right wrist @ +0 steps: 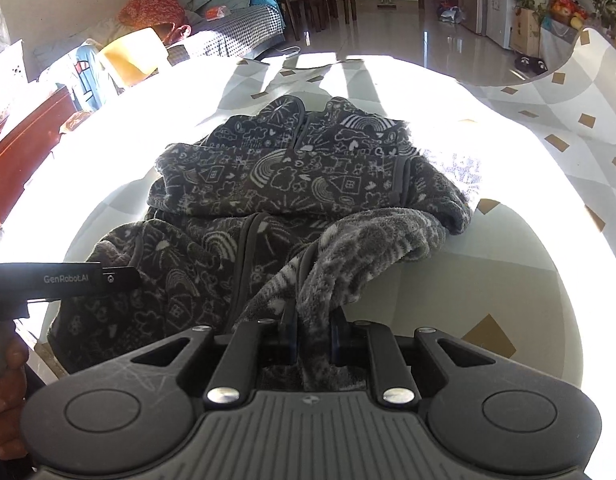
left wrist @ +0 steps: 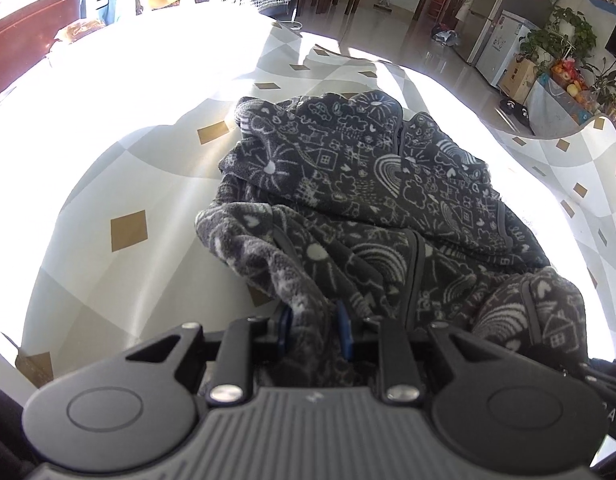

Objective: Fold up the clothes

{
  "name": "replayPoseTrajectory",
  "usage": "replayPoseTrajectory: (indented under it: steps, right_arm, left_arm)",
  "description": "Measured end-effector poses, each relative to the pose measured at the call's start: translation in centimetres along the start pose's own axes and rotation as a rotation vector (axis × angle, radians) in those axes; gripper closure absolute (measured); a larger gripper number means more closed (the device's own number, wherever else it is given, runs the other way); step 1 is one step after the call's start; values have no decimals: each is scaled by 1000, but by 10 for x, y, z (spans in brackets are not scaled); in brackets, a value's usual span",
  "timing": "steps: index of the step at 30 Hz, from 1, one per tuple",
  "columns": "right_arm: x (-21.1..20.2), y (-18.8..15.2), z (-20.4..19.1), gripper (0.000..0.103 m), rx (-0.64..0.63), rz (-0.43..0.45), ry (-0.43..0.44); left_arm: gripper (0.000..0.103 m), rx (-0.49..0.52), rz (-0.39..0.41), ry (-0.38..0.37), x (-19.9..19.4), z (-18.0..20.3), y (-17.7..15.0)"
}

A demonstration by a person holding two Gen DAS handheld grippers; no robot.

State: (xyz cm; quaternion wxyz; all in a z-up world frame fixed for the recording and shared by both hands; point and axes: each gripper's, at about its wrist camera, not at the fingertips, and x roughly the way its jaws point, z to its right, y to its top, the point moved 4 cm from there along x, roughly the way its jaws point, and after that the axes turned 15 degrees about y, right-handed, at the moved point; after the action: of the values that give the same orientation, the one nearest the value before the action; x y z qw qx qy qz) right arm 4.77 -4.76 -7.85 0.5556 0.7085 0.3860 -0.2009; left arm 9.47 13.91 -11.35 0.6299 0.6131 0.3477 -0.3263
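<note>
Both claws clamp the near edge of a dark fleece jacket [left wrist: 348, 184]: the left claw [left wrist: 314, 332] and right claw [right wrist: 314, 332] each pinch a bunched fold between their 2 fingers. The rest lies heaped just ahead on the tablecloth [left wrist: 127, 184]. Folding cleanly likely needs both corners moved together, level and taut.

Left tool [left wrist: 314, 330] clamped on fabric; right tool [right wrist: 314, 330] likewise; hand [right wrist: 3, 380] at edge, apparently gripping handle.
</note>
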Motion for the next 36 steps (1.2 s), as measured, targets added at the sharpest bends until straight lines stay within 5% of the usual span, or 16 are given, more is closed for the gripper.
replayPoseTrajectory:
  steps: [7, 13, 20, 30, 36]
  right_arm:
    - [9, 31, 0, 88, -94, -5, 54]
    - [4, 57, 7, 89, -22, 41, 141]
    - [30, 85, 15, 90, -57, 36, 92]
    - [45, 62, 42, 88, -11, -66, 34]
    - [42, 50, 56, 69, 49, -105, 16]
  left_arm:
    - [82, 3, 4, -3, 3, 8, 14]
    - [82, 2, 39, -33, -7, 11, 43]
    - [82, 66, 39, -11, 10, 24, 80]
    - [71, 86, -84, 39, 32, -7, 34]
    - [59, 65, -145, 70, 37, -22, -1]
